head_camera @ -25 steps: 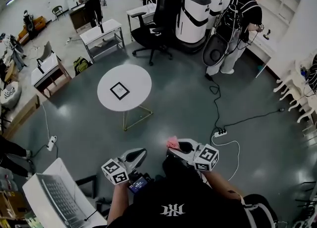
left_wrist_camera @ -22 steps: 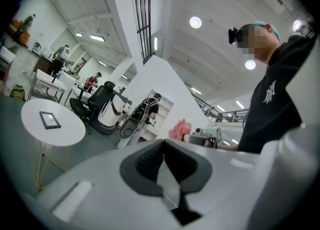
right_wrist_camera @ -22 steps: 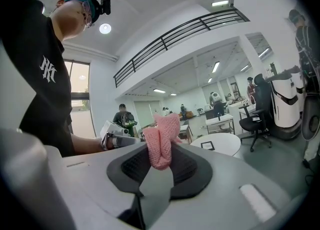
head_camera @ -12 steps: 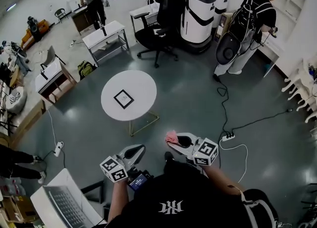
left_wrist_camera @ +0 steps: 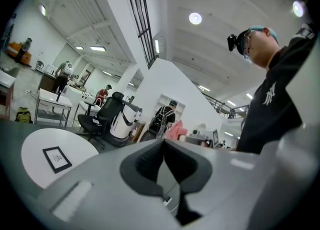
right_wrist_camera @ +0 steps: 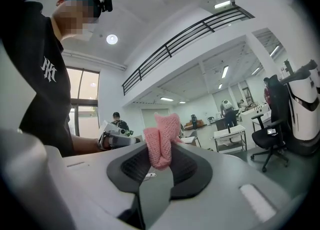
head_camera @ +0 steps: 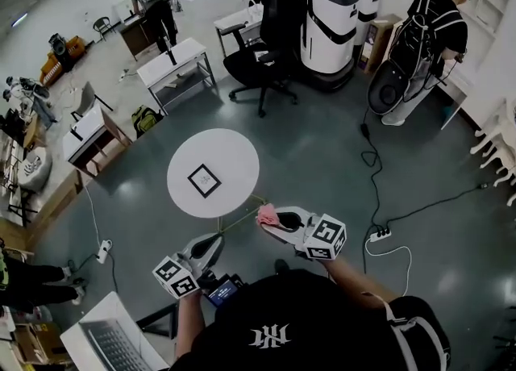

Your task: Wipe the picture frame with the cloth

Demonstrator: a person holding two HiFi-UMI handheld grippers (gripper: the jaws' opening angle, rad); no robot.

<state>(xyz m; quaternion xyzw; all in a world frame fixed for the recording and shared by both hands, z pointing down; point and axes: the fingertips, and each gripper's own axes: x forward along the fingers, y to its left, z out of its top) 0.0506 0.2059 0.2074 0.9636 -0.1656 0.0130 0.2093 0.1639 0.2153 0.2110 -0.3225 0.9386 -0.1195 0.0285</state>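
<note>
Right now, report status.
Right gripper shut on pink cloth. Left gripper shut, empty. Picture frame flat on round table, untouched. Nothing in the way.

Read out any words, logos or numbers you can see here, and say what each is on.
"NY", seemingly, as a white interlocked monogram on the person's black T-shirt.
Black picture frame on the round white table: its print is too small to read.
Two white marker cubes: square patterns only, no letters.
</note>
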